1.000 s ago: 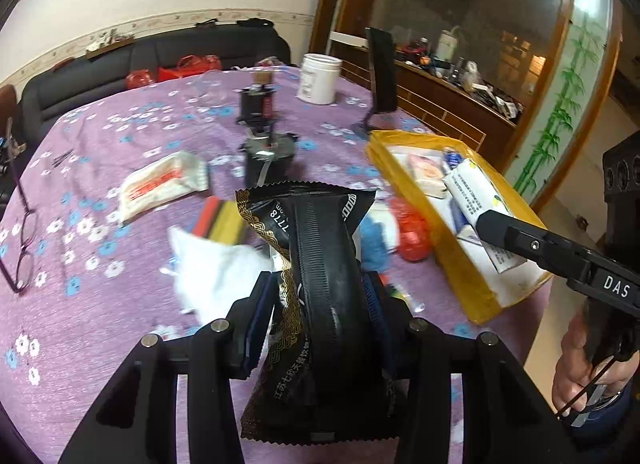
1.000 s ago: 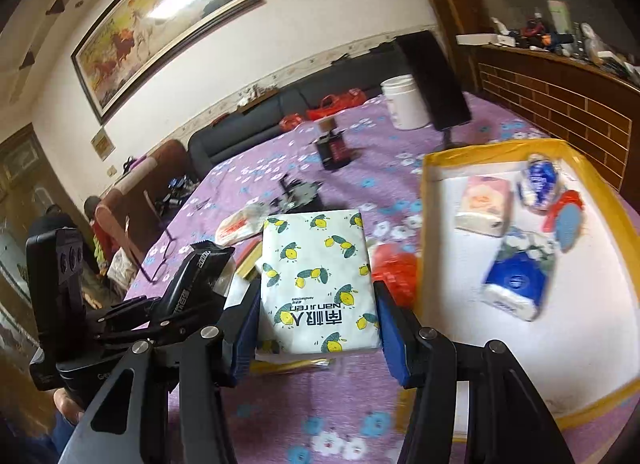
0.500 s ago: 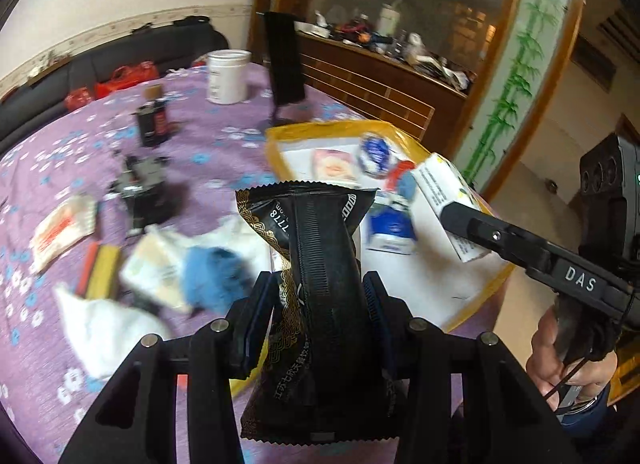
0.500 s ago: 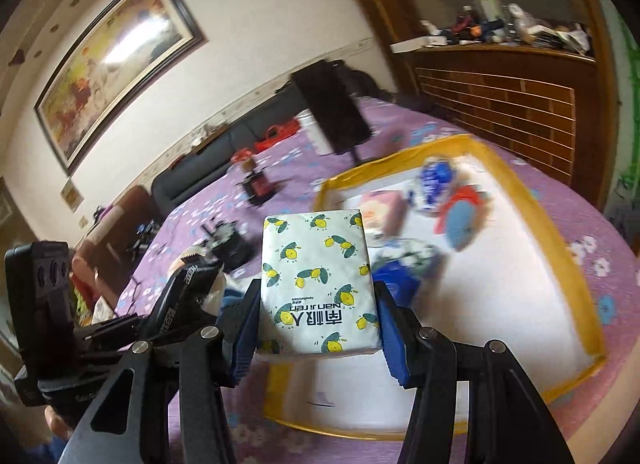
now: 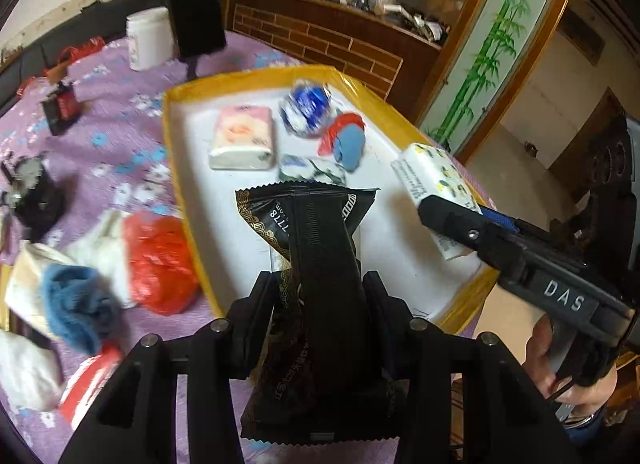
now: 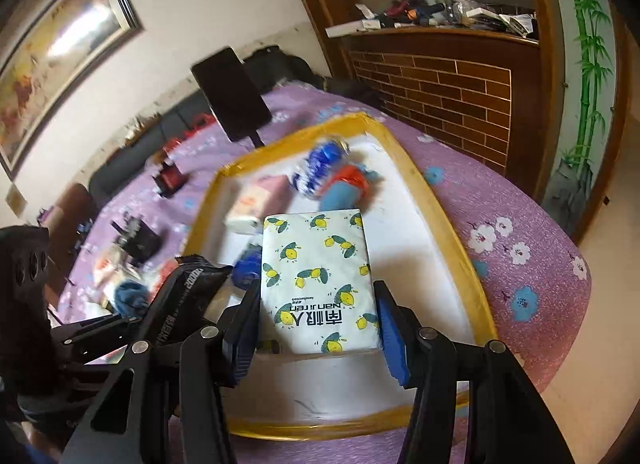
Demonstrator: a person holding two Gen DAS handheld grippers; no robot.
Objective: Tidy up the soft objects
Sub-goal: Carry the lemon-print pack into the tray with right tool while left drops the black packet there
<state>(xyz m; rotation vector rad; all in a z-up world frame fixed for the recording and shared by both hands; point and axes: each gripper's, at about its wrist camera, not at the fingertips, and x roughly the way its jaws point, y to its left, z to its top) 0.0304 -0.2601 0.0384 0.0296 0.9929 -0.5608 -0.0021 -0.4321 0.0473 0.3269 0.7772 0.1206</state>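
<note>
Both grippers' fingers point(image 5: 256, 304) point(image 6: 390, 328) clamp held packs.

Two black plastic grippers are being shown: the left gripper point(image 5: 316, 284) studded with silver screws, the right gripper point(image 6: 316, 324) blue-padded, stamped "DAS". A dark blue sleeve point(image 5: 592, 430) is being worn.

One yellow-rimmed tray point(image 5: 176, 152), two grippers, four tissue packs, one black foil packet point(image 5: 316, 264), one red plastic bag point(image 5: 160, 264), one white jar point(image 5: 146, 40), one black phone point(image 5: 194, 8).
</note>
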